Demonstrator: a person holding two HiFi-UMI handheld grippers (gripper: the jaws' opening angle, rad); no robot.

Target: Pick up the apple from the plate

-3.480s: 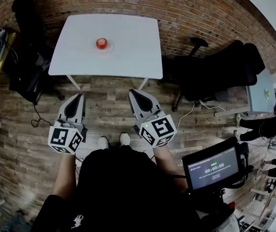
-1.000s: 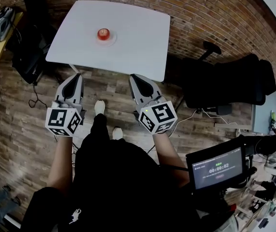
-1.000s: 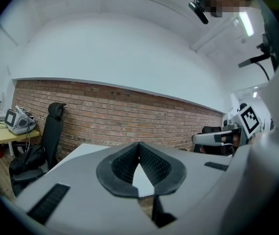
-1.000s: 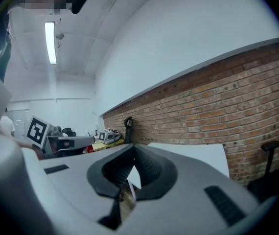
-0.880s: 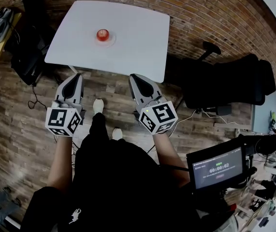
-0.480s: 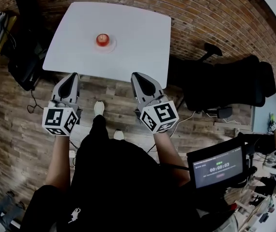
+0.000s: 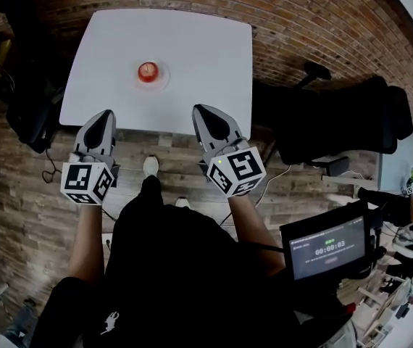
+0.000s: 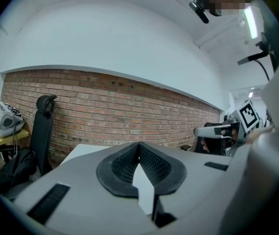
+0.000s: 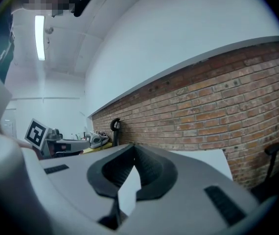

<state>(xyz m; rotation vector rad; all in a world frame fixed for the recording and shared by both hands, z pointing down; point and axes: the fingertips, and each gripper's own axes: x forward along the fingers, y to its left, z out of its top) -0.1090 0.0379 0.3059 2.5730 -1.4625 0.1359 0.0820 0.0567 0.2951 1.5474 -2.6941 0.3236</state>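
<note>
A red apple (image 7: 147, 70) sits on a small white plate (image 7: 160, 77) near the middle of the white table (image 7: 206, 56) in the head view. My left gripper (image 7: 103, 113) hovers at the table's near edge, left of the apple and well short of it, its jaws shut on nothing. My right gripper (image 7: 200, 109) is level with it at the near edge, to the apple's right, also shut and empty. The left gripper view shows shut jaws (image 8: 139, 144) and a strip of table; the apple is hidden. The right gripper view shows the same (image 9: 133, 146).
A brick wall (image 7: 301, 20) runs behind the table. Black office chairs (image 7: 337, 111) stand to the right, and a dark chair with bags (image 7: 25, 100) to the left. A small screen showing a timer (image 7: 324, 249) hangs at my right side. Wooden floor (image 7: 18, 194) lies underfoot.
I have walked up to the table. Both grippers moved forward together, from over the floor to the table's near edge. Their jaws stayed shut.
</note>
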